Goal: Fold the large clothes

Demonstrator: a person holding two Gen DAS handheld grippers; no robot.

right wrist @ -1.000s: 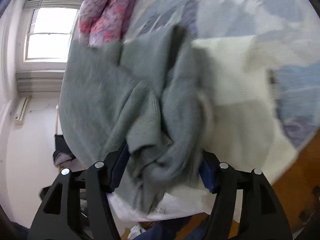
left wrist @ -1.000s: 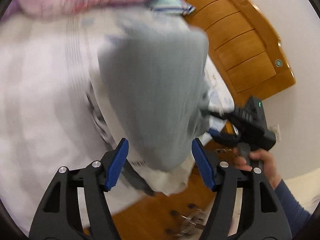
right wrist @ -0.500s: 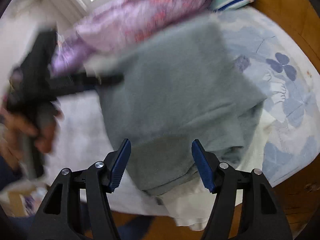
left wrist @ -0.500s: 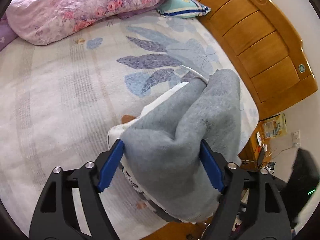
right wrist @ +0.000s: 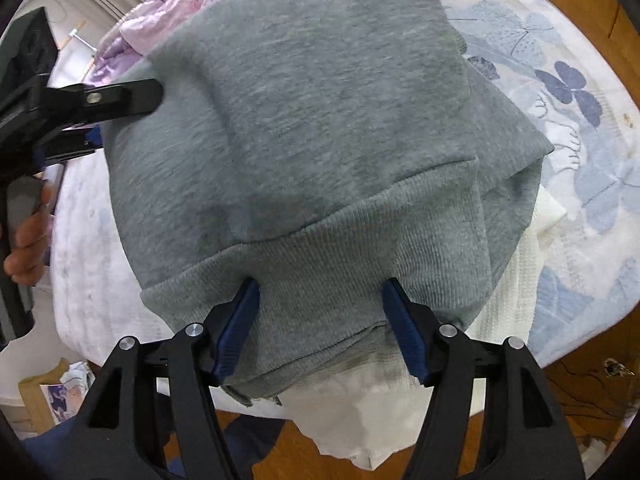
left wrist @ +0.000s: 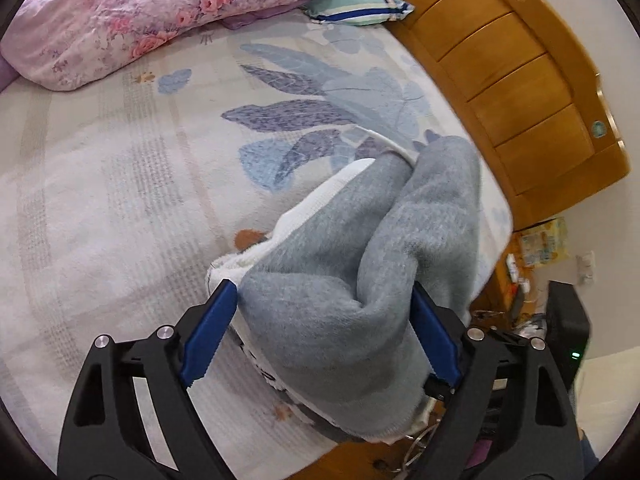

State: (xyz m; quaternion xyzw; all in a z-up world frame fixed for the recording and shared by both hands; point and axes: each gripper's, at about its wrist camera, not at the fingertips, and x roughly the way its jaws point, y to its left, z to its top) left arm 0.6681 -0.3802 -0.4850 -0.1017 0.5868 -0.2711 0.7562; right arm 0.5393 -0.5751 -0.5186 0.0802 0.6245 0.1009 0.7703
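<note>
A grey sweatshirt (right wrist: 320,120) lies folded on a white garment (right wrist: 516,292) at the bed's corner. My left gripper (left wrist: 322,296) straddles a thick fold of the grey sweatshirt (left wrist: 432,216). Its jaws are opening, and the cloth fills the gap without being pinched. The right wrist view shows the left gripper (right wrist: 124,116) at the sweatshirt's left edge, one finger on top. My right gripper (right wrist: 322,320) hangs over the ribbed hem. Its jaws are opening too, and the hem lies flat between them. The white garment (left wrist: 320,204) peeks out beneath.
The bed sheet (left wrist: 100,200) has blue leaf prints. A pink floral quilt (left wrist: 140,12) and a pillow (left wrist: 360,4) lie at the far side. The wooden headboard (left wrist: 520,80) stands to the right. Wooden floor (right wrist: 580,380) shows below the bed's edge. A hand (right wrist: 24,248) holds the left tool.
The sweatshirt, hanging and blurred a second ago, now rests folded on the bed. The left jaws have spread wider around it. The right gripper has rolled and come to the hem.
</note>
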